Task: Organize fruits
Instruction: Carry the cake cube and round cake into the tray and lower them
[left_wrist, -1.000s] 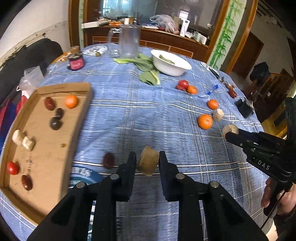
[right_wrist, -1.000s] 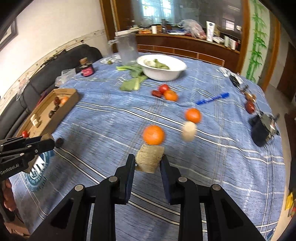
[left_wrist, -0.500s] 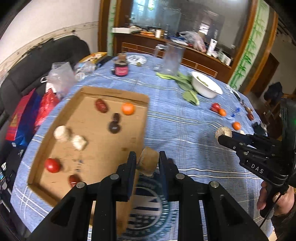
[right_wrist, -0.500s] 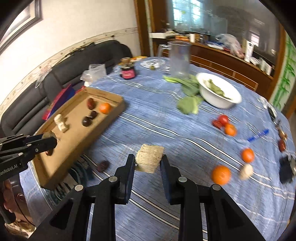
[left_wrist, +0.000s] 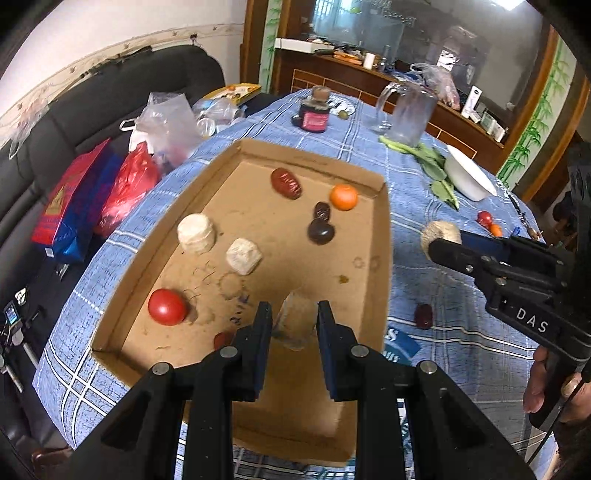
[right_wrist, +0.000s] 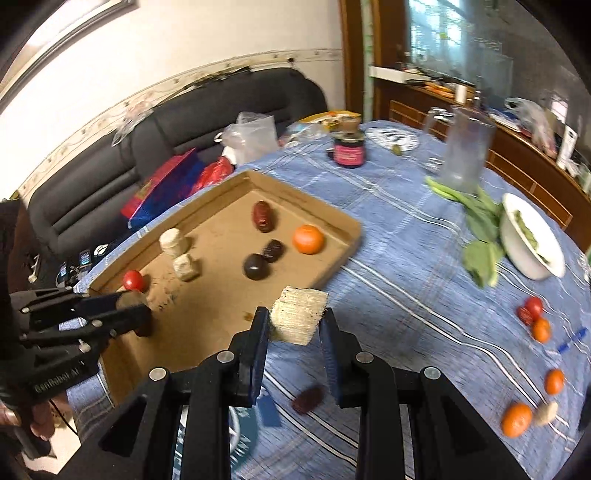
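My left gripper (left_wrist: 294, 325) is shut on a beige cylindrical piece (left_wrist: 295, 321) and holds it over the near part of the cardboard tray (left_wrist: 380, 258). The tray holds a tomato (left_wrist: 167, 307), two pale pieces (left_wrist: 195, 232), an orange (left_wrist: 344, 196), red dates and dark fruits. My right gripper (right_wrist: 294, 326) is shut on a pale fibrous block (right_wrist: 298, 315), above the blue cloth just right of the tray (right_wrist: 347, 236). A loose red date (right_wrist: 308, 398) lies on the cloth below it.
Loose oranges (right_wrist: 517, 419) and tomatoes (right_wrist: 532, 308) lie at the right of the table. A white bowl (right_wrist: 532, 236), greens, a glass jug (right_wrist: 465, 155) and a dark jar (right_wrist: 349, 151) stand further back. Bags lie on a black sofa (right_wrist: 110, 173) on the left.
Both grippers have swung left toward the tray with their pieces. The left one now hangs over the tray's near part; the right one has come up beside the tray's right edge.
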